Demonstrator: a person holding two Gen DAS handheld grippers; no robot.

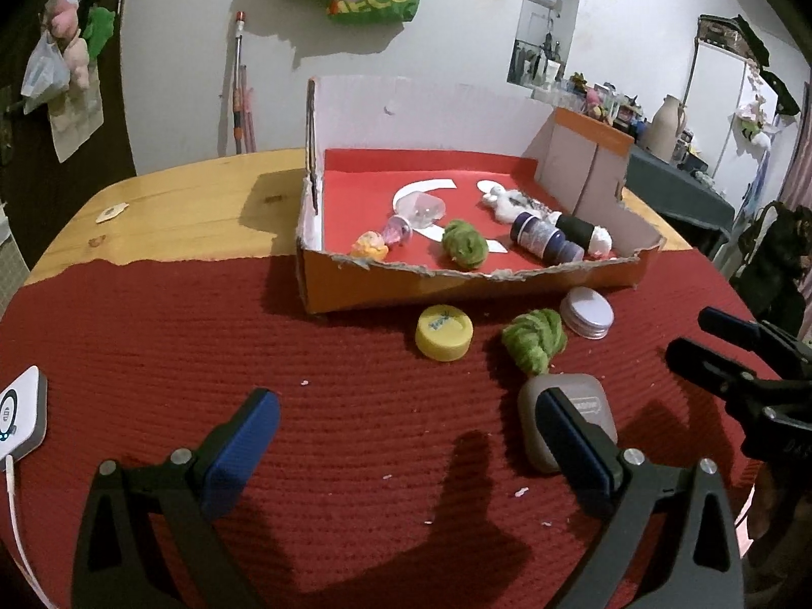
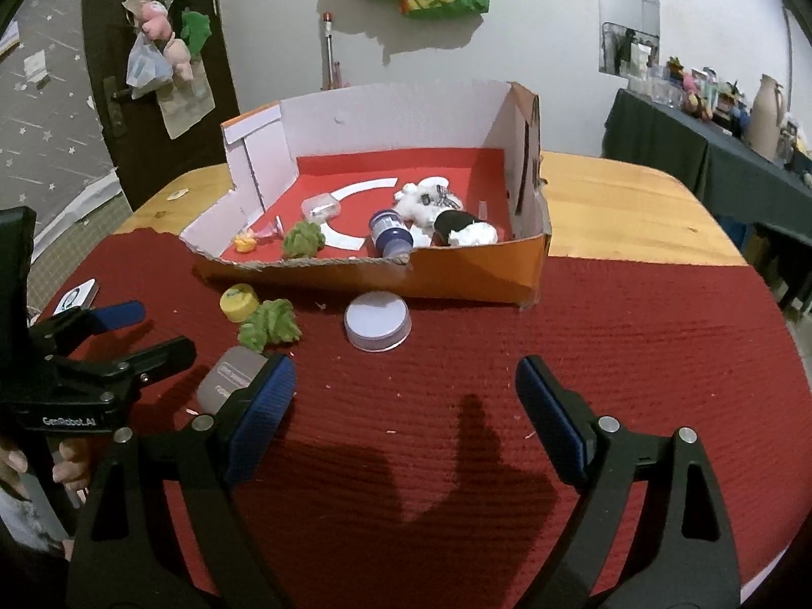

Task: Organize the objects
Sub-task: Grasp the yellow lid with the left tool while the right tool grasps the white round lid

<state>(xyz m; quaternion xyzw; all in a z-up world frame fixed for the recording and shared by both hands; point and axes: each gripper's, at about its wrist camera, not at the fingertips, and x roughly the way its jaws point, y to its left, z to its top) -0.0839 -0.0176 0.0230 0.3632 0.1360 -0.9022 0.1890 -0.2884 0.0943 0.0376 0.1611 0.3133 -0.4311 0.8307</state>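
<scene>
An open orange cardboard box [image 1: 401,286] [image 2: 472,274] with a red floor holds several small things: a green yarn ball [image 1: 464,243], a blue bottle [image 1: 543,238], a clear cup [image 1: 424,209]. On the red mat in front lie a yellow cap [image 1: 444,332] [image 2: 238,302], a green yarn ball [image 1: 535,340] [image 2: 269,327], a silver lid [image 1: 587,312] [image 2: 378,321] and a grey case [image 1: 583,406] [image 2: 233,375]. My left gripper [image 1: 411,421] is open and empty, its right finger over the grey case. My right gripper [image 2: 406,391] is open and empty, its left finger beside the case.
A white device [image 1: 18,413] with a cable lies at the mat's left edge. The wooden table [image 1: 203,203] shows behind the mat. A dark side table [image 2: 710,162] with bottles stands at the right. Bags hang on the wall and door.
</scene>
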